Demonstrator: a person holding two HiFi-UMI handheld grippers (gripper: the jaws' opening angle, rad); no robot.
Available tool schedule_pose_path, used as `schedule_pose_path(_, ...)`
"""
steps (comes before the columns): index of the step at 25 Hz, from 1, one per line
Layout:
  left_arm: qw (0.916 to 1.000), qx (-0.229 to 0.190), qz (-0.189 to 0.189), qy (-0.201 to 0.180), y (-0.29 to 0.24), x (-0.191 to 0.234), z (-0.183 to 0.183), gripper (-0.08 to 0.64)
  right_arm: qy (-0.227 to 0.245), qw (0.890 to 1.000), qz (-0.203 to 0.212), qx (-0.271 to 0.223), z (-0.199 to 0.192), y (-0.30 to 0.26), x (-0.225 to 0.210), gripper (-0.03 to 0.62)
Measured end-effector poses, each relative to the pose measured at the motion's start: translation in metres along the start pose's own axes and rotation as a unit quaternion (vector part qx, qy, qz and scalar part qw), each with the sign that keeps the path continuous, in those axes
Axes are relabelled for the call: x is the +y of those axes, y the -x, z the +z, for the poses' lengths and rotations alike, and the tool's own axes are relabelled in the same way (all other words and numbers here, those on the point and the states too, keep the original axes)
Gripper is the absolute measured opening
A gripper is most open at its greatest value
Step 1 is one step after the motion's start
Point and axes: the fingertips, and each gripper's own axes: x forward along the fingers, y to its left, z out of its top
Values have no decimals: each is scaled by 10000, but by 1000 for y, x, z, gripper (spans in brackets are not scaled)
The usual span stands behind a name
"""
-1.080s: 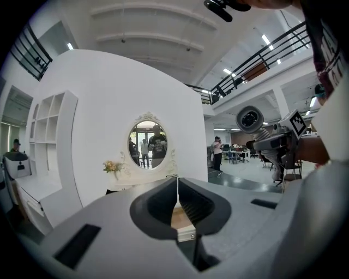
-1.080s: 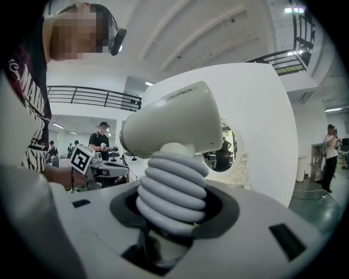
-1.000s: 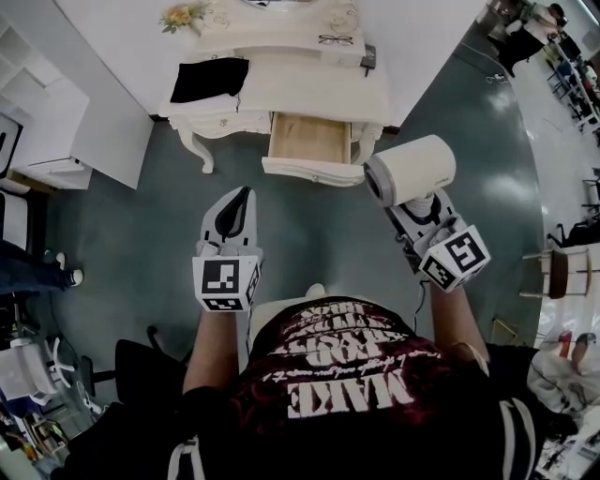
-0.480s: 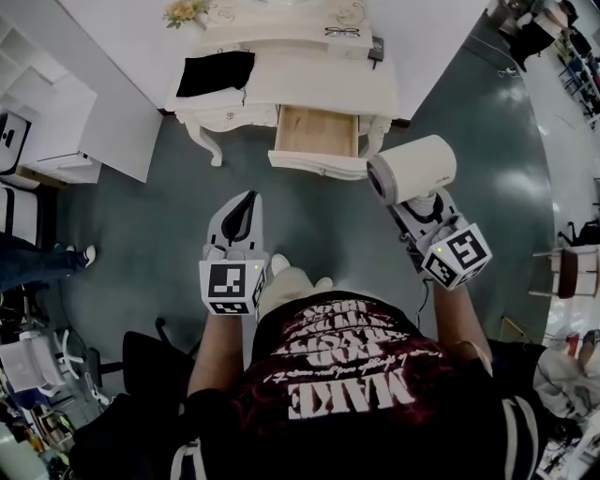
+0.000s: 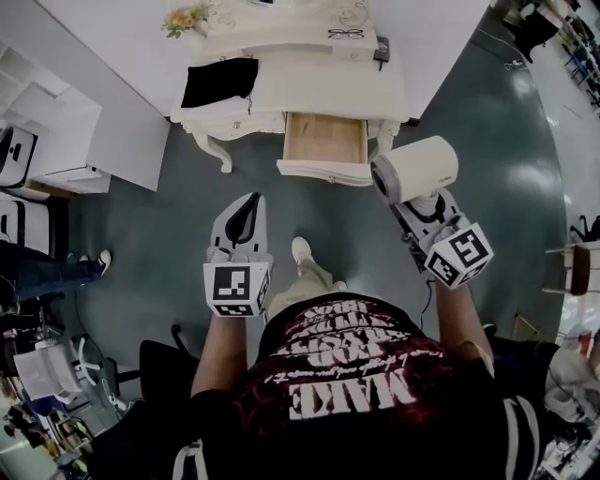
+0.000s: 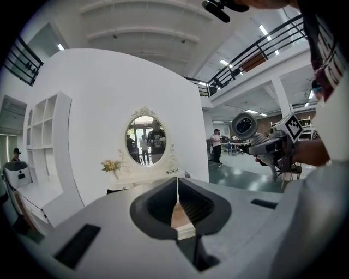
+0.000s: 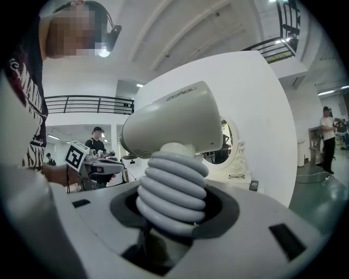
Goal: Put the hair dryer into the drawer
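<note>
The cream hair dryer point(image 5: 415, 169) stands barrel-up in my right gripper point(image 5: 419, 201), which is shut on its ribbed grey handle point(image 7: 173, 188). It hangs just right of the open wooden drawer point(image 5: 325, 141) of the white dressing table point(image 5: 309, 84), a little nearer to me. My left gripper point(image 5: 246, 212) is shut and holds nothing, lower left of the drawer. In the left gripper view its jaws point(image 6: 178, 188) meet in a line, and the hair dryer point(image 6: 244, 125) shows at the right.
On the dressing table lie a black cloth point(image 5: 219, 81), glasses point(image 5: 346, 34), a small dark device point(image 5: 382, 49) and flowers point(image 5: 187, 17). An oval mirror point(image 6: 148, 139) stands behind it. White shelves point(image 5: 56, 131) stand at the left. My shoe point(image 5: 302, 251) is on the green floor.
The dressing table and drawer have drawn closer as the person steps forward; a shoe now shows between the grippers. Both grippers keep their states, the hair dryer still held.
</note>
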Motion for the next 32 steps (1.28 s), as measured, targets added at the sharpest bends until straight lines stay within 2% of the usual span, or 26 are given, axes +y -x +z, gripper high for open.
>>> schedule_pose_path(7,9995,-12,-289,-97,-45,6,8,12,126,9999,9,-51,11,-27,-16,195)
schedule_pose_path(18,9987,-99,-494,-122,-105,41,32,12,167,9998,-93,-104,40,-75,-51,195)
schedule_pose_path(32,9984,-62,-562,-4,-149,101,22,12,227,9997,-48,-29,47,-140,-56,195)
